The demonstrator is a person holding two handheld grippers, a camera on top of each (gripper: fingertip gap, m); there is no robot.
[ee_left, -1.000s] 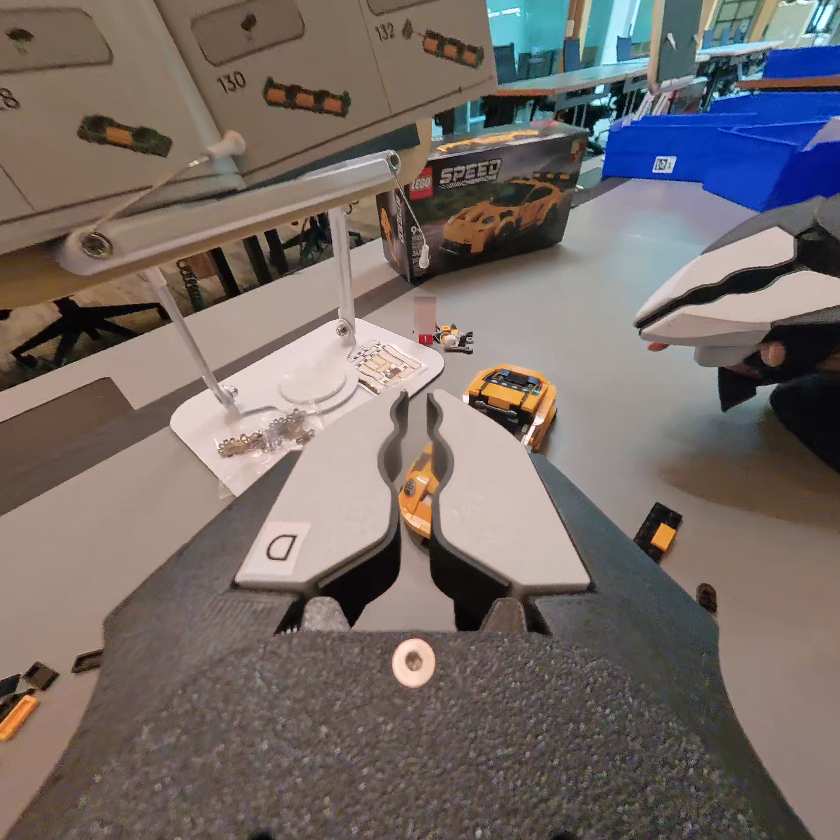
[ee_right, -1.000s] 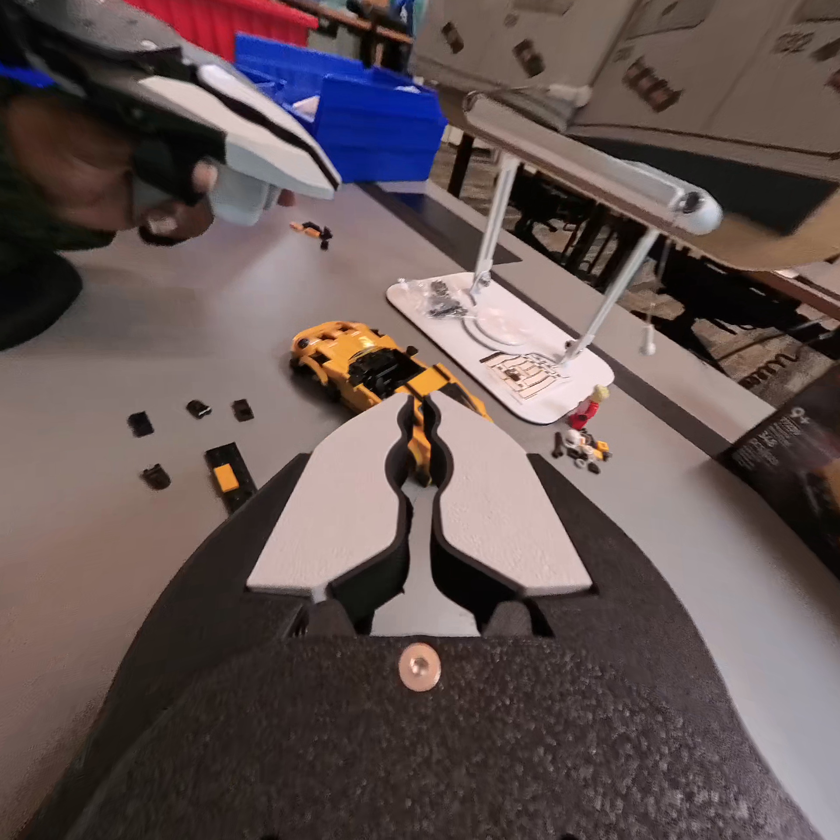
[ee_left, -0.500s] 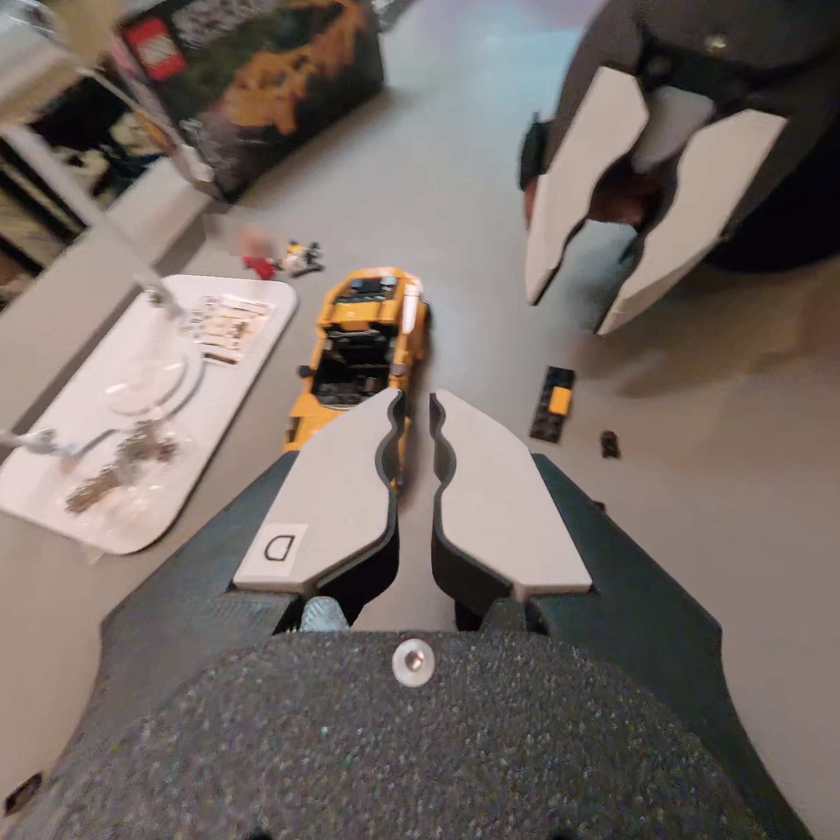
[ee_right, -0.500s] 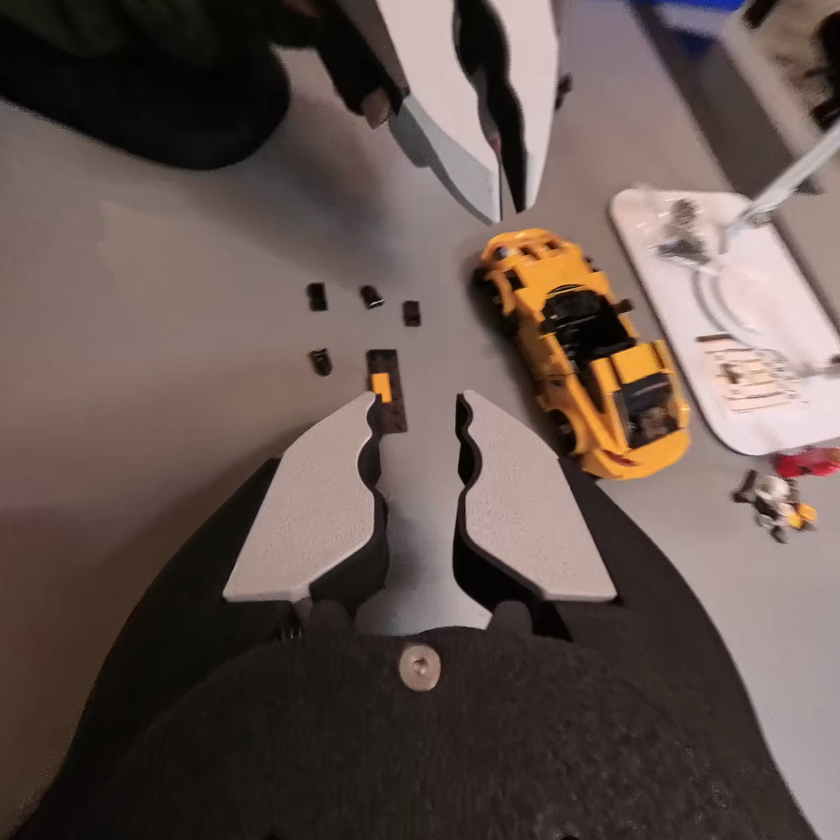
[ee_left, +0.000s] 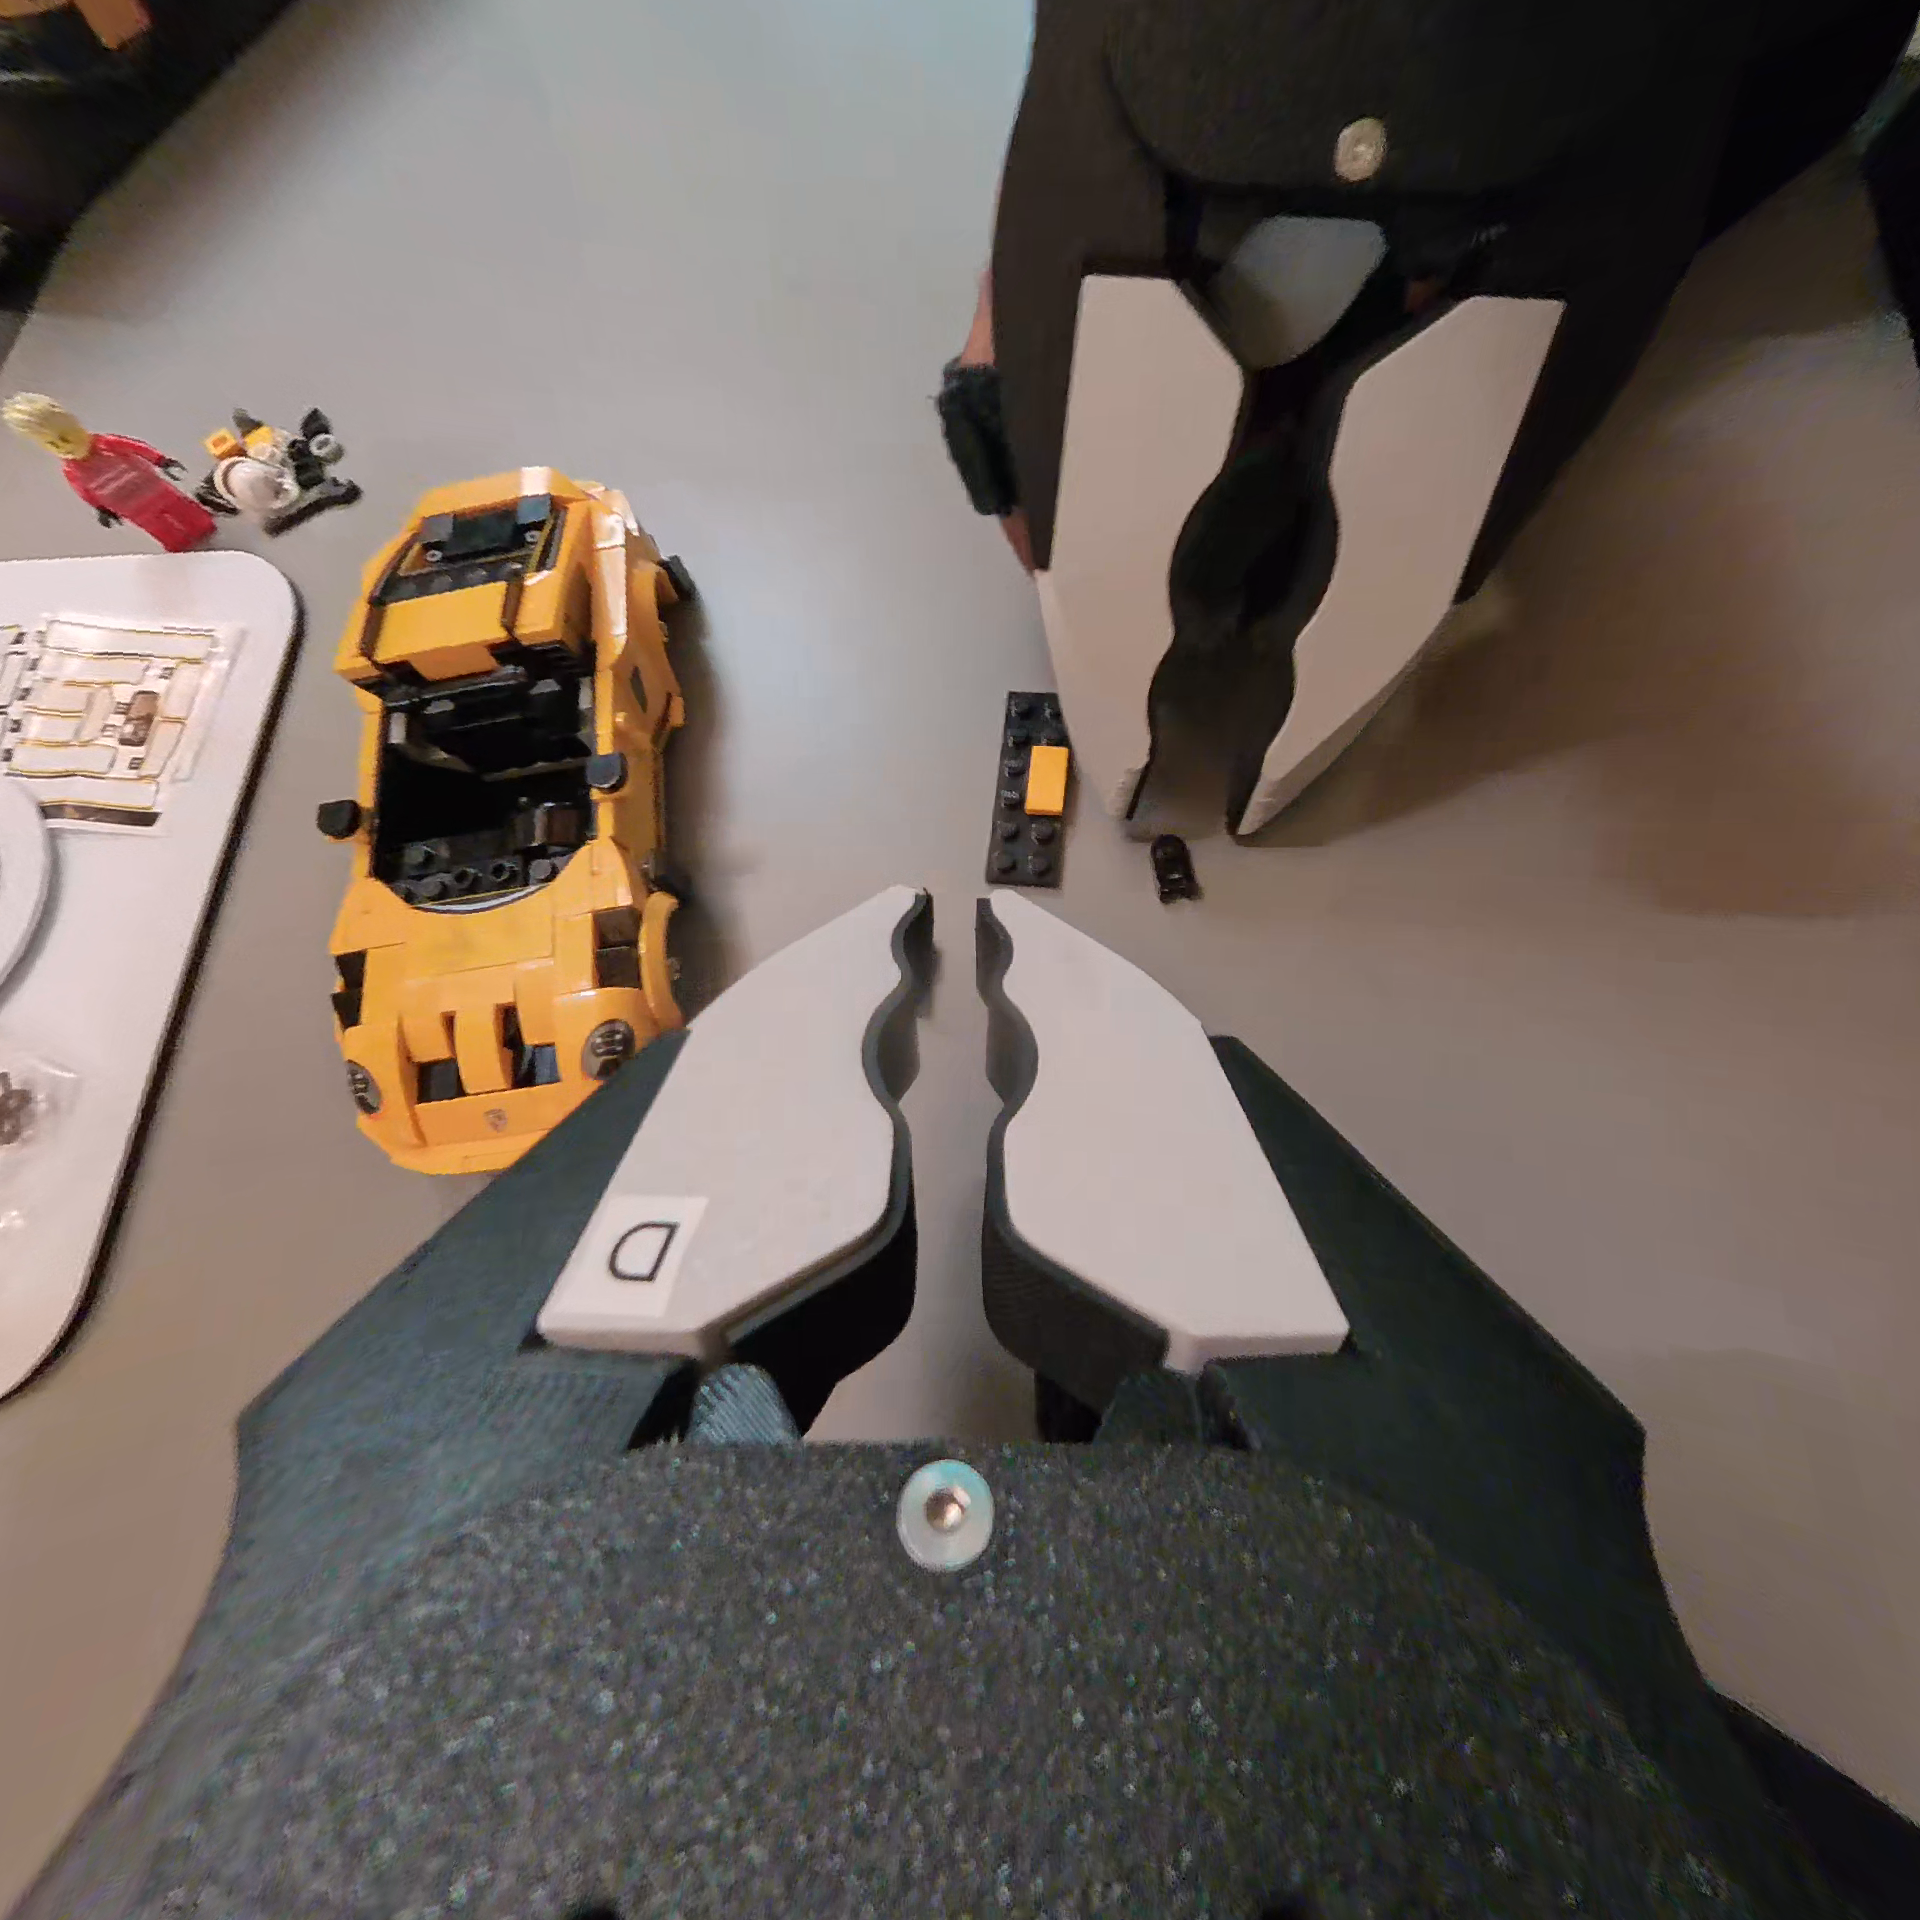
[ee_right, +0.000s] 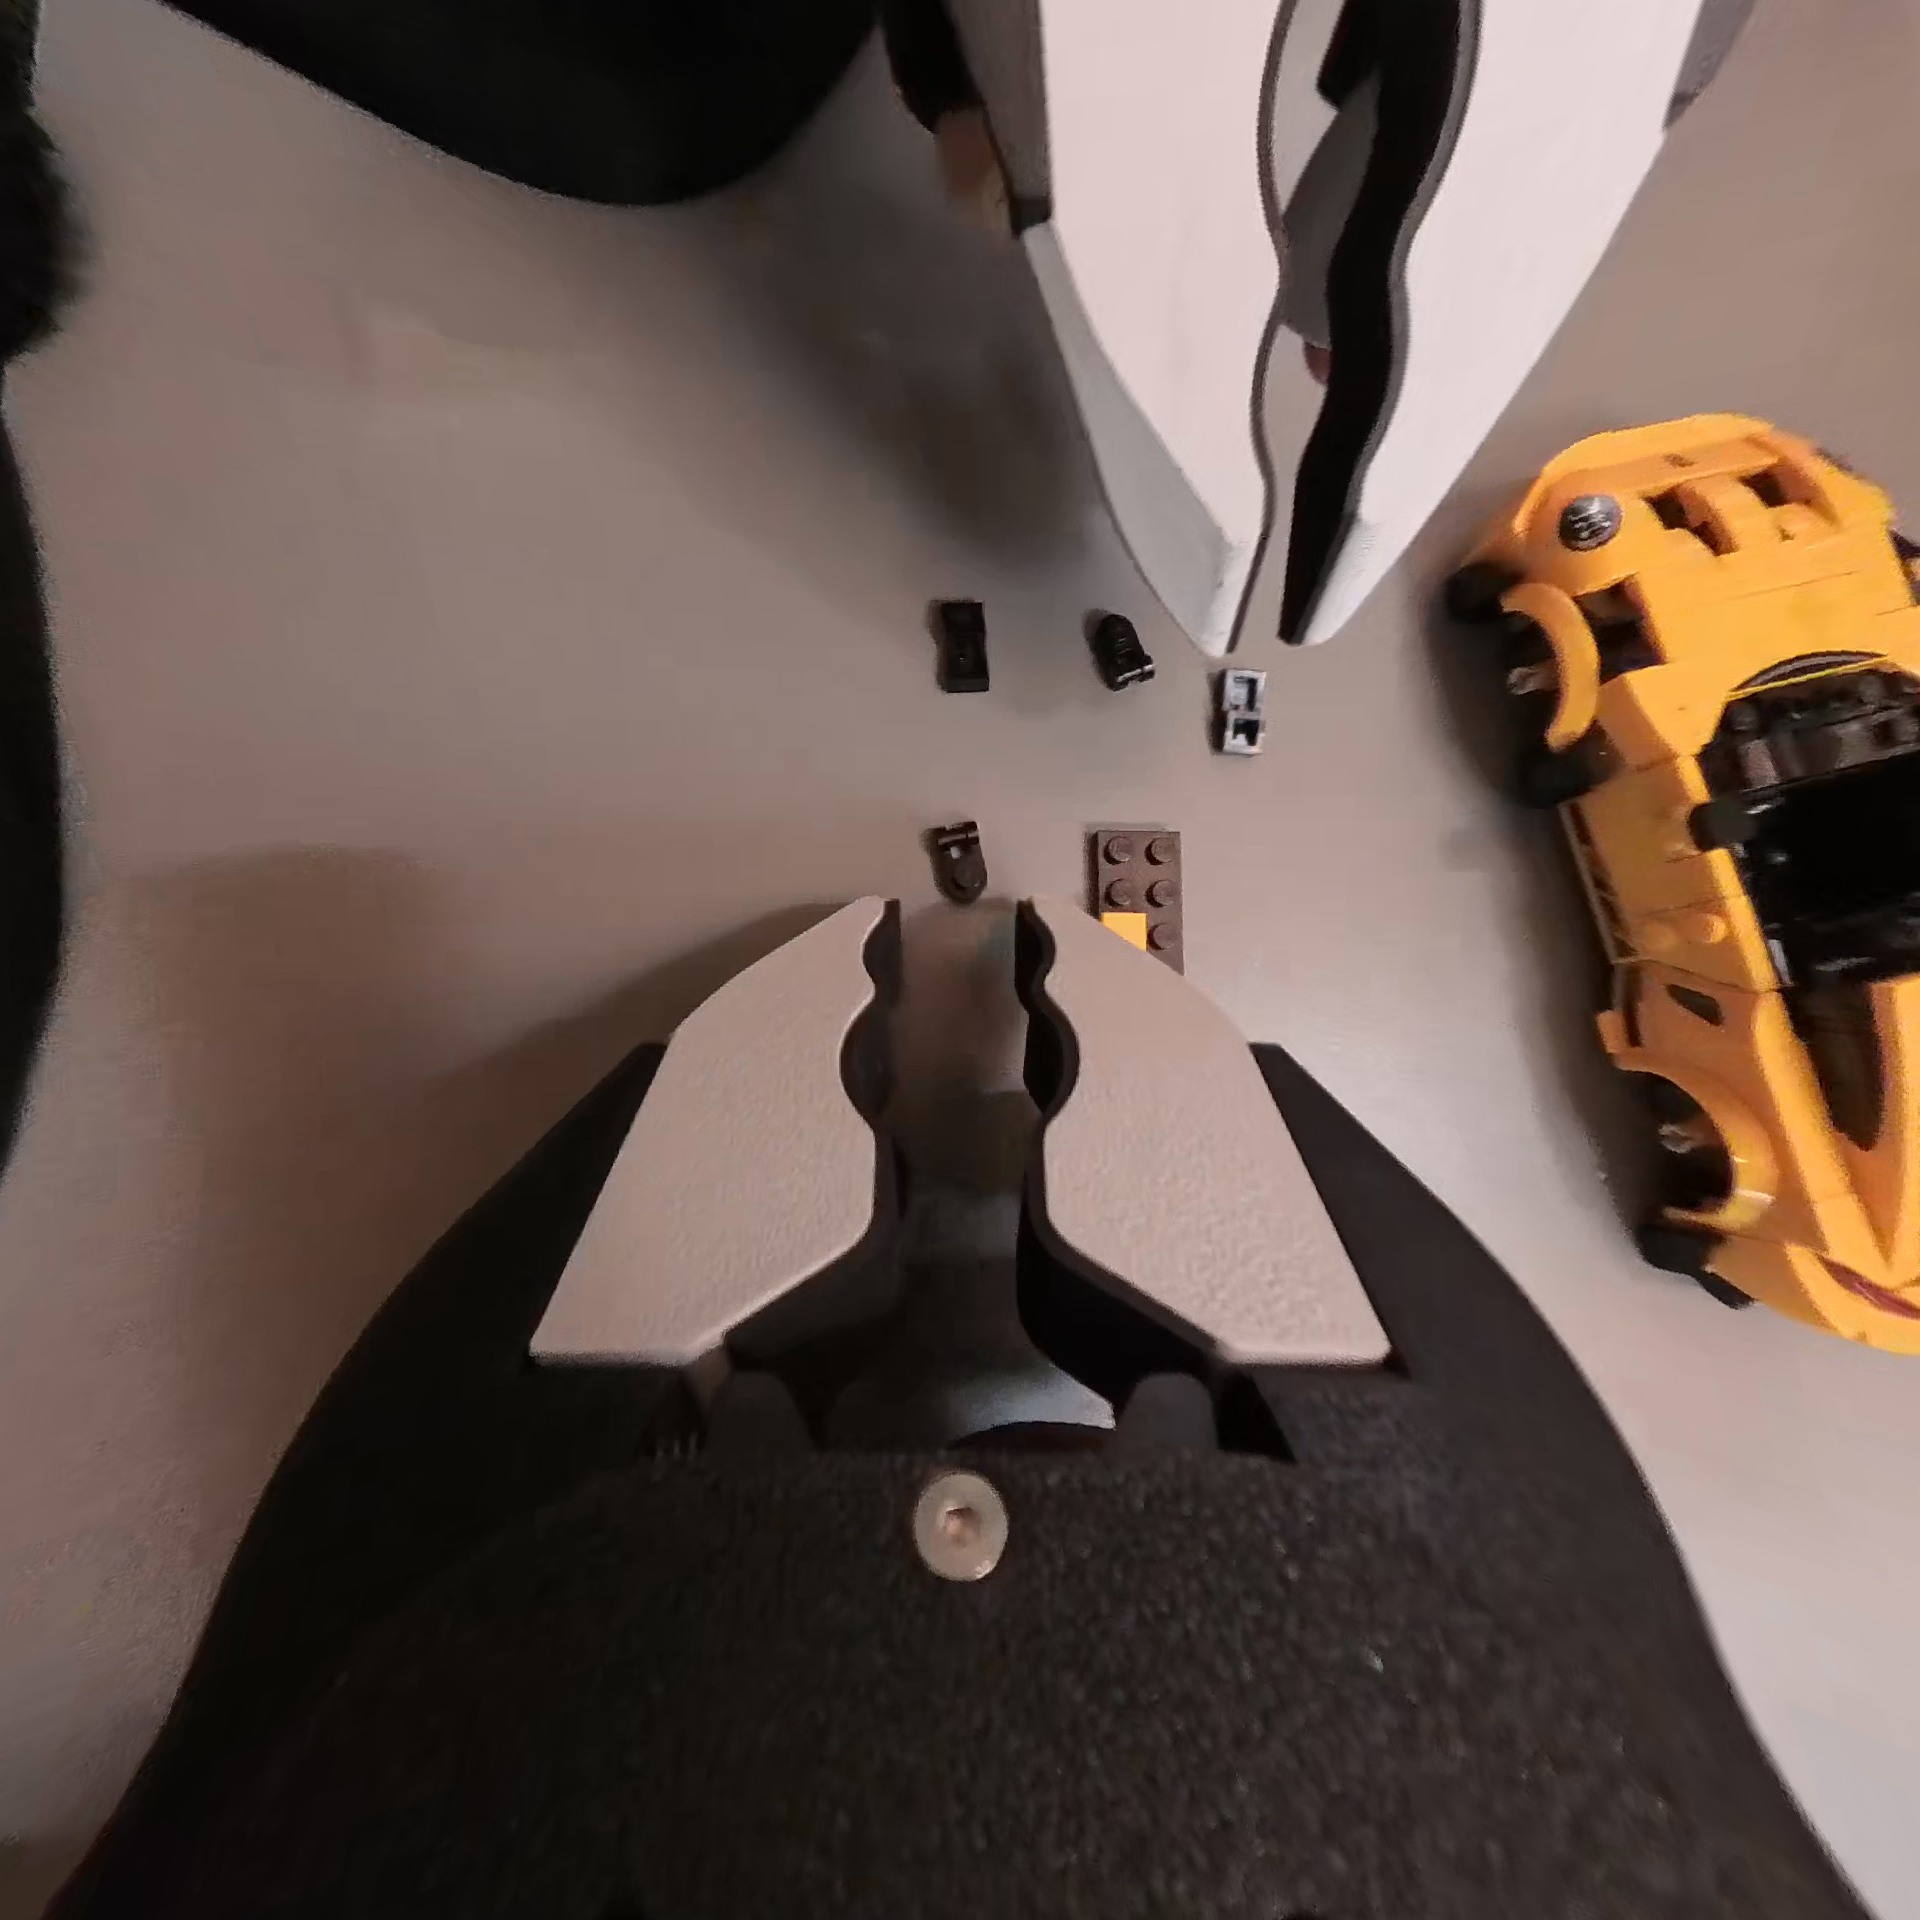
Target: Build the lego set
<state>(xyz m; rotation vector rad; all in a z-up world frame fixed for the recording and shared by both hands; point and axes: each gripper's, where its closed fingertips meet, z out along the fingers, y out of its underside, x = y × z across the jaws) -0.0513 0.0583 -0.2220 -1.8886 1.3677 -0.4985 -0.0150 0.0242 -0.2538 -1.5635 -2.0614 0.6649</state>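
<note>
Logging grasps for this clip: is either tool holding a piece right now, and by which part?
Nothing is held. The left tool and right tool both hang empty over the table; loose pieces lie untouched.

grey tabletop. on it: yellow lego car, roof open; black plate bearing an orange tile; four small dark pieces and one grey piece nearby; red minifigure, lying; a cluster of small parts, possibly another figure; white board with sticker sheet.
</note>
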